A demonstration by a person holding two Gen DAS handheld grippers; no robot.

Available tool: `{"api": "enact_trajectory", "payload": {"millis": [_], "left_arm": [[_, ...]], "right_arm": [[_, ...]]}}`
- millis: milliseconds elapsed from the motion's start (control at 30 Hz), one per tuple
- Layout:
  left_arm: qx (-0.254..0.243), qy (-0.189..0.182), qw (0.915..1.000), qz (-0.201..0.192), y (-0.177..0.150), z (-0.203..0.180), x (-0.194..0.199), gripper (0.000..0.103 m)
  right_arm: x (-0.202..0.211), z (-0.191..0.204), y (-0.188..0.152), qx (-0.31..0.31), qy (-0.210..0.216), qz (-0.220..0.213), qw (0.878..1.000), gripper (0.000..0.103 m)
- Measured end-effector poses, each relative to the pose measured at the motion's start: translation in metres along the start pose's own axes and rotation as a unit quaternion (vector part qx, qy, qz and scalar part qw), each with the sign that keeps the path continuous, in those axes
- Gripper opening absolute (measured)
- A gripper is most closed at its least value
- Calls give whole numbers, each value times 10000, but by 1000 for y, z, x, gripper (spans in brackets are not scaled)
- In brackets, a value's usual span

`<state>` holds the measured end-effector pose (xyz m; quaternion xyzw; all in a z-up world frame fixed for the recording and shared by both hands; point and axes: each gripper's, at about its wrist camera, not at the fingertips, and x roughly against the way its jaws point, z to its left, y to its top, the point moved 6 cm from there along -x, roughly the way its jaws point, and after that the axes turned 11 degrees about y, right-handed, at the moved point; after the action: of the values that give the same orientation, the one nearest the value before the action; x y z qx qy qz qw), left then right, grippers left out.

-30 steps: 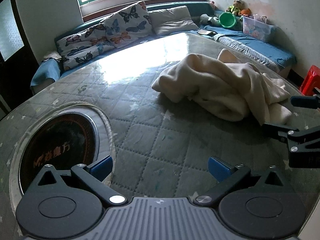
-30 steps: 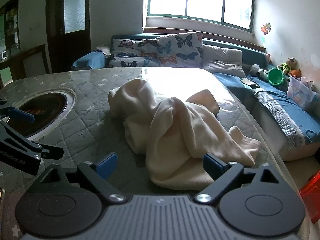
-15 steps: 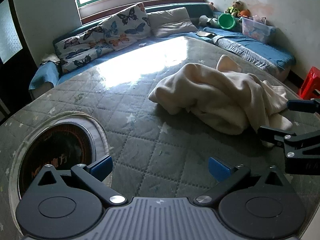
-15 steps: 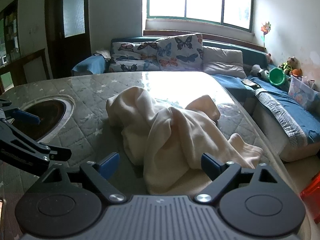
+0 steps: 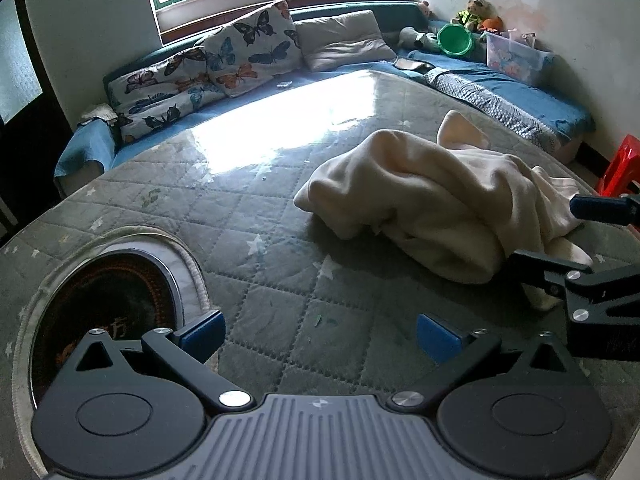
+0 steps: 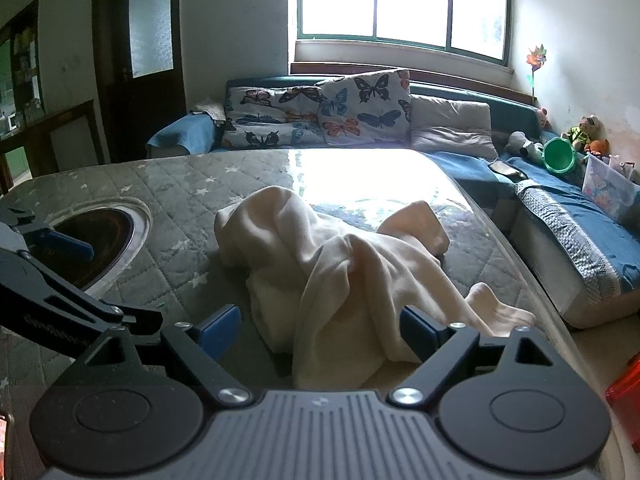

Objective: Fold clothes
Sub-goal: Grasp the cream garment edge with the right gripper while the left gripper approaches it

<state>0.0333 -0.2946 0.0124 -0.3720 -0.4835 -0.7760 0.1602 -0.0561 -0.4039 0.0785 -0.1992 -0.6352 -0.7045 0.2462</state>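
Note:
A crumpled cream garment [image 5: 420, 200] [image 6: 340, 272] lies in a heap on the quilted grey table cover [image 5: 280, 248]. My right gripper [image 6: 319, 332] is at the heap's near edge. Its jaws are closing, the cloth's hem lies between the blue pads, and the pads do not press on it. In the left wrist view the right gripper [image 5: 568, 236] reaches in from the right around the garment's corner. My left gripper [image 5: 320, 334] stands open over bare quilt, short of the heap, with nothing between its fingers.
A round dark opening [image 5: 108, 300] [image 6: 96, 232] sits in the table at the left. Behind the table runs a blue bench with butterfly pillows [image 6: 320, 112], a green bucket [image 6: 558, 156] and a plastic box [image 6: 608, 188]. A red stool [image 5: 620, 164] stands off the right edge.
The right gripper's jaws have narrowed a little around the garment's hem. The left gripper has drifted slightly toward the right gripper. The garment lies as before.

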Motion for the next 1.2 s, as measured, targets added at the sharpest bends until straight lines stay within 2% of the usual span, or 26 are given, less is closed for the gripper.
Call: {"api": "enact_trajectory", "payload": {"millis": [400, 500, 633, 733, 833, 1000, 1067, 1200], "left_arm": [[-31, 7, 10000, 63, 6, -2, -9, 103], [-26, -2, 10000, 60, 7, -1, -10, 103], [0, 3, 10000, 47, 9, 3, -12, 103], [32, 40, 10000, 47, 10, 8, -13, 103], [81, 93, 9999, 60, 10, 15, -15, 103], [169, 168, 9997, 57, 11, 26, -15, 103], [207, 194, 9996, 63, 11, 30, -15, 103], [272, 236, 9993, 71, 11, 36, -16, 103]], "right_arm": [[-8, -4, 12, -27, 21, -55, 10000, 83], [-12, -10, 19, -42, 13, -87, 10000, 80], [-21, -20, 29, -186, 56, -99, 9998, 71], [-29, -26, 34, -195, 28, -73, 9998, 69], [-38, -31, 36, -234, 60, 9, 9997, 61], [-45, -38, 30, -390, 198, 127, 9990, 36], [-42, -39, 29, -431, 250, 101, 9987, 23], [-31, -40, 30, -438, 279, -58, 9986, 16]]}}
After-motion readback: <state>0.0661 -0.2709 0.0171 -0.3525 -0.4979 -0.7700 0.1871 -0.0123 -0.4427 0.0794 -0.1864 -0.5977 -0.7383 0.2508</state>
